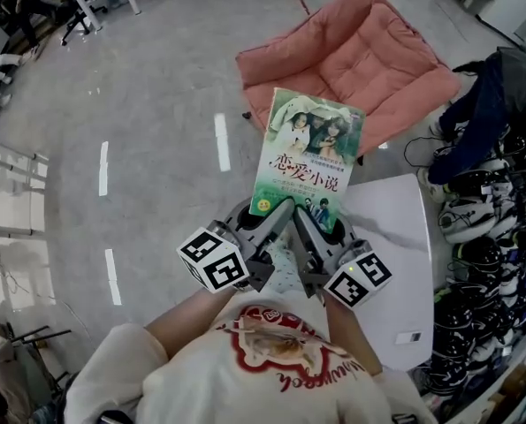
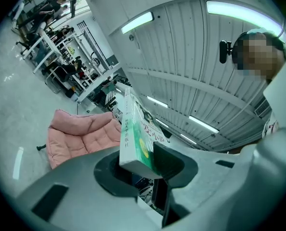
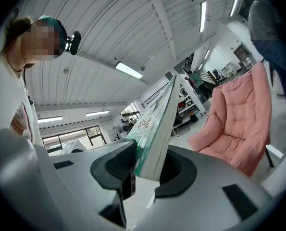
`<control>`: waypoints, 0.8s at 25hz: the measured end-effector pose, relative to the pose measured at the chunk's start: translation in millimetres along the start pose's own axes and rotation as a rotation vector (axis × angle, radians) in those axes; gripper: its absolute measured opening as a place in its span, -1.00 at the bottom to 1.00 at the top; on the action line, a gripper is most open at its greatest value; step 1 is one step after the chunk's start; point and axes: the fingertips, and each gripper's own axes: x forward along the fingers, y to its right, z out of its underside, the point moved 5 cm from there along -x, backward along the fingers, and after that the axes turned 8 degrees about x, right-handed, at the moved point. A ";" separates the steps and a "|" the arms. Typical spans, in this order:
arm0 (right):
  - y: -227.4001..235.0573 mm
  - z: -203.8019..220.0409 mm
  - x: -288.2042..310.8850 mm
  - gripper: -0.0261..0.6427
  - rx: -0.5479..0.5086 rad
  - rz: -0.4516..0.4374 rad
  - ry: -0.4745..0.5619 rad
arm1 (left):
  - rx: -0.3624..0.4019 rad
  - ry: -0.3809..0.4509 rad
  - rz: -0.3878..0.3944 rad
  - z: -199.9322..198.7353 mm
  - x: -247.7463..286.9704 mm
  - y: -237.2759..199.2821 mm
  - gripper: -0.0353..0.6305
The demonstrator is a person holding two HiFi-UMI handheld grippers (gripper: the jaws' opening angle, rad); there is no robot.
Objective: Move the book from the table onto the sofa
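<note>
The carry looks to be the step in hand. The green-covered paperback book is off the white table, held roughly flat over the grey floor. It sits between the table and the pink quilted sofa.

The left gripper and the right gripper sit side by side on the book's near edge. Each has its jaws part-way closed and clamped on the book's thickness, one pad on the cover and one underneath.

As I see it, the next move is to bring the book over the seat cushion, lower it flat, then open both grips together.

I see no box or bin here. The sofa seat has nothing on it, and dark shoes crowd the right-hand side.
</note>
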 end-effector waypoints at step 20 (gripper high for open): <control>175.1 -132.8 157.5 -0.60 -0.008 0.005 0.025 | 0.014 0.004 0.019 -75.1 212.0 -154.4 -0.54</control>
